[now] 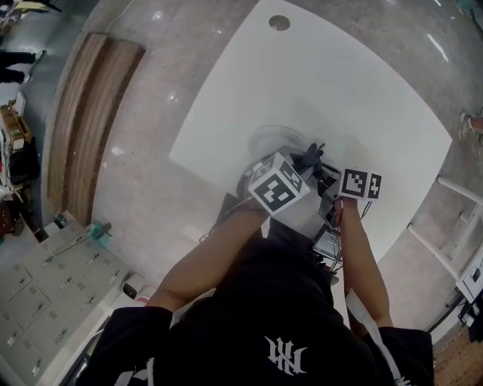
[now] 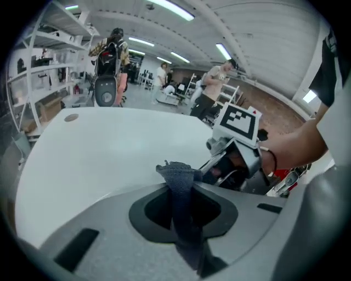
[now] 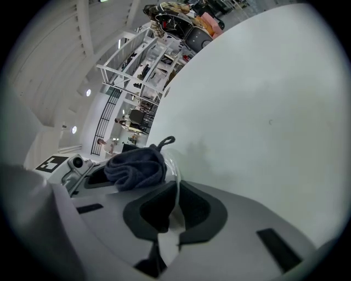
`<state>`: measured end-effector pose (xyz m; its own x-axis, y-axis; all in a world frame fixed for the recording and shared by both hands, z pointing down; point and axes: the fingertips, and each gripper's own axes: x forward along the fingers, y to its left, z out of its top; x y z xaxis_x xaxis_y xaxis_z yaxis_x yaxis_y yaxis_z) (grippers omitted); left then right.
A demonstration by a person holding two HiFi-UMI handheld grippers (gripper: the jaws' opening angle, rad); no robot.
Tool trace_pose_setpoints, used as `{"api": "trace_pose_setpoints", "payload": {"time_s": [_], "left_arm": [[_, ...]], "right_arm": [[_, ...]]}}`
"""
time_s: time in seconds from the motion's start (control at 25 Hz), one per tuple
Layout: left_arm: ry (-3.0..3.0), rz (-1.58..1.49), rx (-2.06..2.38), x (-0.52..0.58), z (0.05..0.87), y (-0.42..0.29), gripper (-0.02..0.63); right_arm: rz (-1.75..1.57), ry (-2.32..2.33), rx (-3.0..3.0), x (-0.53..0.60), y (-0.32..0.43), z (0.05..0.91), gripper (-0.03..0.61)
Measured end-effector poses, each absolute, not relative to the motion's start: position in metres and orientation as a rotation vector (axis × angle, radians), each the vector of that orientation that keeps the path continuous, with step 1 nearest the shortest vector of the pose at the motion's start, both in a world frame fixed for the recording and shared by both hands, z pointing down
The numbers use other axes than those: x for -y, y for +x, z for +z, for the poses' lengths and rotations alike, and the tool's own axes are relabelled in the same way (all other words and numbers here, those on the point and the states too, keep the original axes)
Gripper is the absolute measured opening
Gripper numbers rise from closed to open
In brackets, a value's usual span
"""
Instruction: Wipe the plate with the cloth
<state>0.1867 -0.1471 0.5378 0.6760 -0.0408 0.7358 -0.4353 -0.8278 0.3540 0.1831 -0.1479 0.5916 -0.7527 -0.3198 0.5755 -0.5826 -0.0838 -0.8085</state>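
A clear plate (image 3: 175,174) is held on edge above the white table (image 1: 339,90), with my right gripper (image 3: 171,211) shut on its rim. In the head view the plate (image 1: 273,140) shows as a pale disc just beyond both marker cubes. A dark blue cloth (image 2: 180,178) sticks up between the jaws of my left gripper (image 2: 181,192), which is shut on it. In the right gripper view the cloth (image 3: 134,167) is bunched against the plate's left face. The two grippers are close together near the table's front edge.
The table has a round hole (image 1: 279,22) at its far side. A wooden strip (image 1: 94,113) and grey lockers (image 1: 45,294) are on the floor to the left. Shelving (image 2: 44,82) and several people (image 2: 211,88) stand beyond the table.
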Motion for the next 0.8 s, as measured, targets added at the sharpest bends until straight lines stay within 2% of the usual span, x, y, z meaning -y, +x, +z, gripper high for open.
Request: {"api": "trace_pose_setpoints", "payload": {"time_s": [0.32,0.8], "left_arm": [[2.441,1.286,0.466,0.163,0.574,0.151,0.051],[2.392,1.313,0.609,0.177,0.579,0.103,0.051]], "right_arm": [[1.924,0.993,1.980,0.146,0.179,0.590,0.020],[1.931,0.985,1.975,0.146,0.183,0.593,0.020]]}}
